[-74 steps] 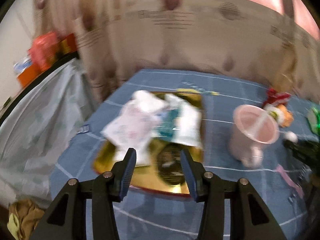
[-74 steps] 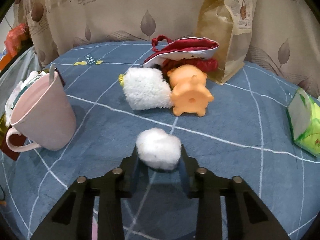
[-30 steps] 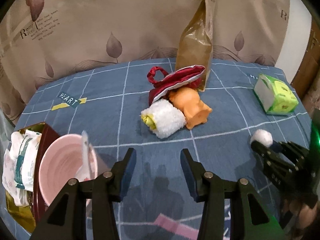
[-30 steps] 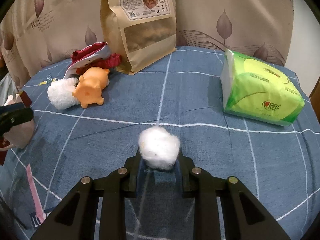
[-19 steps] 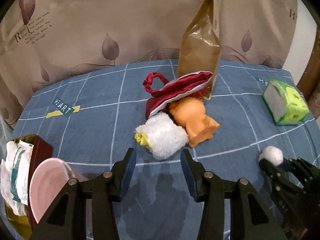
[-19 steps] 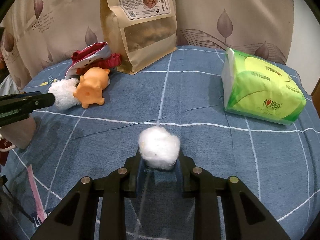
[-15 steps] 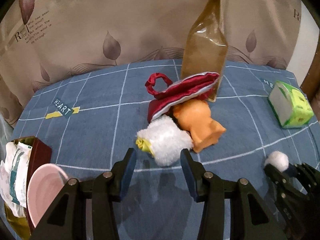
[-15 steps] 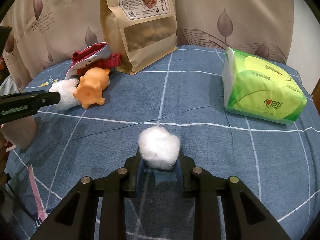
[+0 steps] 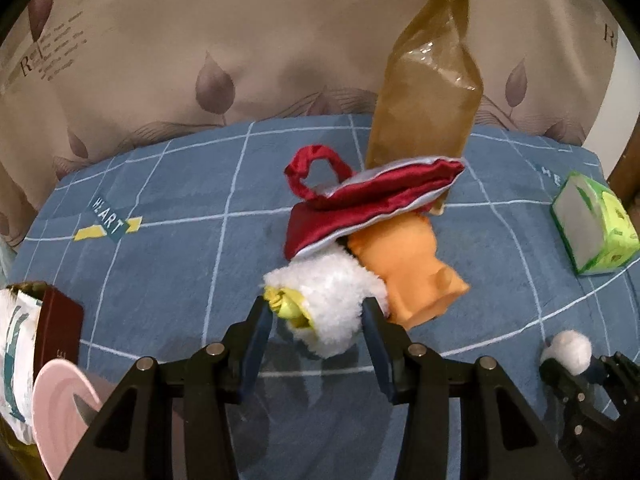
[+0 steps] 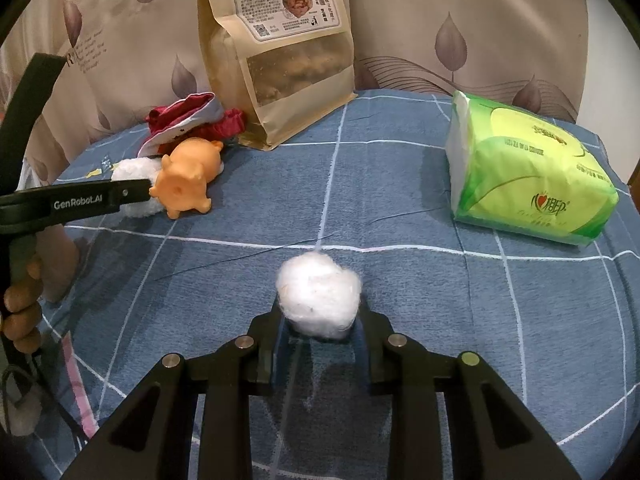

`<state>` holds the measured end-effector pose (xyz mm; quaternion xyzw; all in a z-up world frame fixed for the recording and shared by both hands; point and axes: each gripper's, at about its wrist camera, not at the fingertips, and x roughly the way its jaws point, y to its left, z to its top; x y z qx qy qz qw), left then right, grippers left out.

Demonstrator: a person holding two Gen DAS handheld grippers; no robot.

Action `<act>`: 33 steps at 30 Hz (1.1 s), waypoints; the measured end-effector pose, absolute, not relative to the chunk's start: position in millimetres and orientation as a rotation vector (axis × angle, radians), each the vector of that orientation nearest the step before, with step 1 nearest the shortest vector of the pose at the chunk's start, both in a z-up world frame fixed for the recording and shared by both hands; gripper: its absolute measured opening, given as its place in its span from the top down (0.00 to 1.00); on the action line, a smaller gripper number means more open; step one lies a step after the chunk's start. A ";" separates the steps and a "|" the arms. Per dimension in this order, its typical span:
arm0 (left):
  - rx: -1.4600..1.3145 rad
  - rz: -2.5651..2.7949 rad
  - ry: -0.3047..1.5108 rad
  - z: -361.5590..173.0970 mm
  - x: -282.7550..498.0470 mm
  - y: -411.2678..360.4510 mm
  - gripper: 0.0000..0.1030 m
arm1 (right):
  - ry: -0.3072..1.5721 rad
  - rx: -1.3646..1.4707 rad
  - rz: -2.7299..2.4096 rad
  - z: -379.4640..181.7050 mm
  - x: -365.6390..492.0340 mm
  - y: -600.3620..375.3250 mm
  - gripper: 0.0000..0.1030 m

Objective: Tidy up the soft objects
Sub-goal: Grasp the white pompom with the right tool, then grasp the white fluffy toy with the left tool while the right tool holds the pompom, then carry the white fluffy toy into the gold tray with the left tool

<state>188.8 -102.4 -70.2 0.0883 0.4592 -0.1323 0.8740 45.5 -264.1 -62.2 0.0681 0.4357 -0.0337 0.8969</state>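
My left gripper is open, its fingers either side of a white fluffy toy with a yellow end, lying on the blue cloth. An orange pig toy touches it on the right, and a red pouch lies behind both. My right gripper is shut on a white cotton ball, held low over the cloth; it also shows in the left wrist view. In the right wrist view the pig and fluffy toy lie far left, by the left gripper's finger.
A tall brown snack bag stands at the back. A green tissue pack lies at the right. A pink cup and a dark red box of packets sit at the left. A curtain hangs behind the table.
My left gripper has swung right from the box and cup and closed in on the white fluffy toy, which now sits between its fingers. My right gripper holds the cotton ball almost still.
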 end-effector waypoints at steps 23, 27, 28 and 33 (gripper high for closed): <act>0.162 -0.352 0.961 -60.3 172.4 -106.4 0.80 | 0.902 0.151 -0.068 -60.8 45.8 -263.9 0.72; 0.152 -0.360 0.966 -55.4 163.7 -101.6 0.80 | 0.903 0.151 -0.069 -60.6 45.9 -264.0 0.72; 0.149 -0.363 0.969 -53.6 160.9 -100.1 0.80 | 0.903 0.150 -0.069 -60.5 46.0 -263.7 0.72; 0.141 -0.384 0.964 -43.0 145.7 -92.8 0.80 | 0.902 0.151 -0.069 -60.9 45.9 -263.9 0.72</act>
